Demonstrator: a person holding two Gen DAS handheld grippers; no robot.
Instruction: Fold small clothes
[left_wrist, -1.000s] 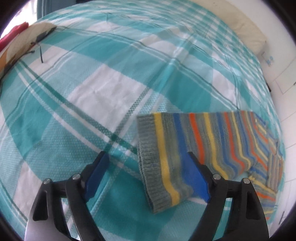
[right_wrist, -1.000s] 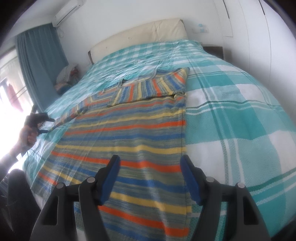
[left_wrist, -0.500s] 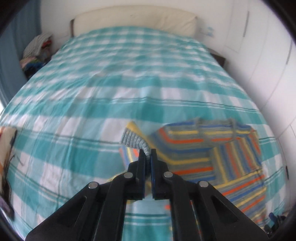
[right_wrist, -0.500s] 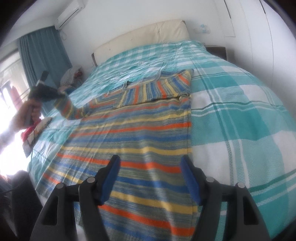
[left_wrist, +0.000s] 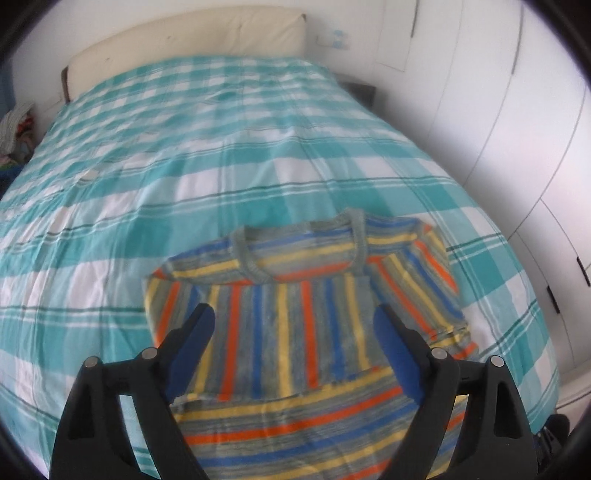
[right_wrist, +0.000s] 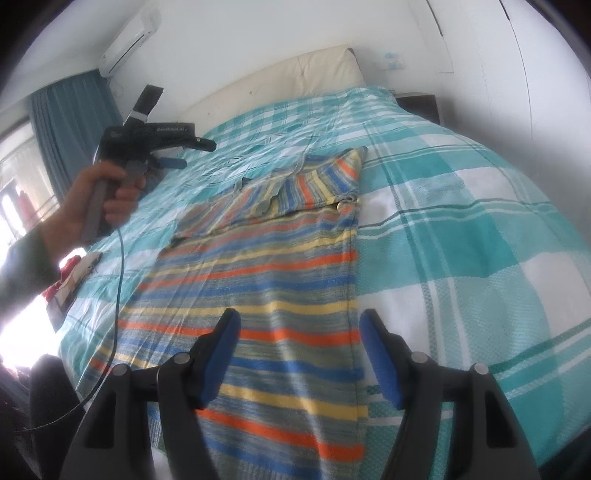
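The striped sweater lies flat on the bed, which is covered with a teal and white checked sheet. The sweater is near the foot end of the bed, its grey neckline turned toward the cream headboard. Both sleeves are folded in across the chest, so their stripes run across the stripes of the body.

The left gripper hangs above the sweater, over the folded sleeve, and does not touch it. Its jaws have just been opening and now stand wide apart, with nothing between the blue pads. In the right wrist view a hand holds this gripper in the air, above the side of the bed where the curtain is.

The right gripper is over the lower part of the sweater, close to its right edge. Its jaws are apart too, and no cloth is between them.
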